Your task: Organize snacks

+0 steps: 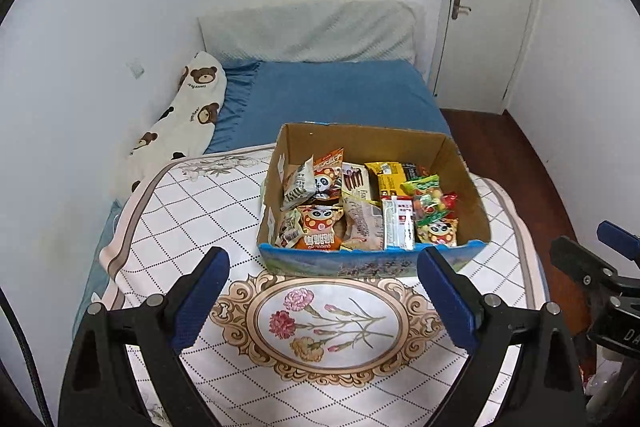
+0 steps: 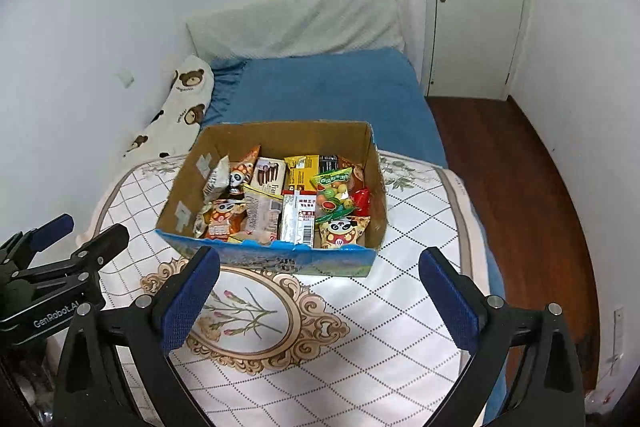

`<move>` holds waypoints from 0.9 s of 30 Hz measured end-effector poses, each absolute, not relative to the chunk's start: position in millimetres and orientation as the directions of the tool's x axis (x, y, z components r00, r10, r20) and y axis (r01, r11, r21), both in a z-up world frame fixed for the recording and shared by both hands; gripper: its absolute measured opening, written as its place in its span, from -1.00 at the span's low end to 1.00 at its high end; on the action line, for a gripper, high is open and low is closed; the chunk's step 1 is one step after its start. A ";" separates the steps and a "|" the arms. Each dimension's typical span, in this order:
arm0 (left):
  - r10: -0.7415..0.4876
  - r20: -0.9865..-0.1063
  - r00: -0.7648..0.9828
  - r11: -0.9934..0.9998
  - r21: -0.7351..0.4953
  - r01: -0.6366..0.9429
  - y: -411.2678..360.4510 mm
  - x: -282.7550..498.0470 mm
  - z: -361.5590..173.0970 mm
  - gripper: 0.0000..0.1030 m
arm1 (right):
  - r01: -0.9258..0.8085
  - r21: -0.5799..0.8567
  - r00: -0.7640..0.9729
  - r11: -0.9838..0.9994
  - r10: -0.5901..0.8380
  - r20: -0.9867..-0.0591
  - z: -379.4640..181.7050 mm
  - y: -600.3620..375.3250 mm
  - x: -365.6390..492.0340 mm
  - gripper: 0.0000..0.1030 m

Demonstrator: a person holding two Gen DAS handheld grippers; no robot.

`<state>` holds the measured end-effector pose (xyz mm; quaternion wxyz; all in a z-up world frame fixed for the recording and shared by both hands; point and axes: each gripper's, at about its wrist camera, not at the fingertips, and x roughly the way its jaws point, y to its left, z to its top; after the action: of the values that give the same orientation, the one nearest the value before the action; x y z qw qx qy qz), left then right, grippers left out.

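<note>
The brown cardboard box (image 1: 460,163) full of bright snack packets (image 1: 360,203) sits on the flowered cloth, just past both wide-open, empty grippers; the left gripper (image 1: 324,263) and right gripper (image 2: 320,263) look about equally near.

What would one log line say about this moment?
left tongs: open, empty | right tongs: open, empty | brown cardboard snack box: full, on quilted bedspread
</note>
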<state>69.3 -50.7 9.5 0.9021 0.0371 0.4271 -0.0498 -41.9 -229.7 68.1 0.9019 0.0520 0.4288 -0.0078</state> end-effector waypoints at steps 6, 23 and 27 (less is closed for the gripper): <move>-0.074 -0.758 0.648 0.990 0.020 0.137 -46.0 41.3 26.2 0.87 | 0.061 0.069 0.689 0.996 0.008 -0.725 101.1 -223.1 -85.3 0.98; -0.066 -0.726 0.684 0.992 0.026 0.123 -39.0 8.4 46.8 0.86 | 0.048 0.031 0.726 0.998 -0.014 -0.688 128.2 -206.5 -126.6 0.99; -0.065 -0.725 0.686 0.993 0.023 0.117 -39.9 11.6 45.9 0.87 | 0.052 0.036 0.728 0.998 -0.013 -0.686 126.1 -207.5 -127.1 0.99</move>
<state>11.6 -39.9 45.9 0.9176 0.0336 0.3931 -0.0495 -127.1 -207.5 126.1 0.9290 0.0265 0.3687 -0.0173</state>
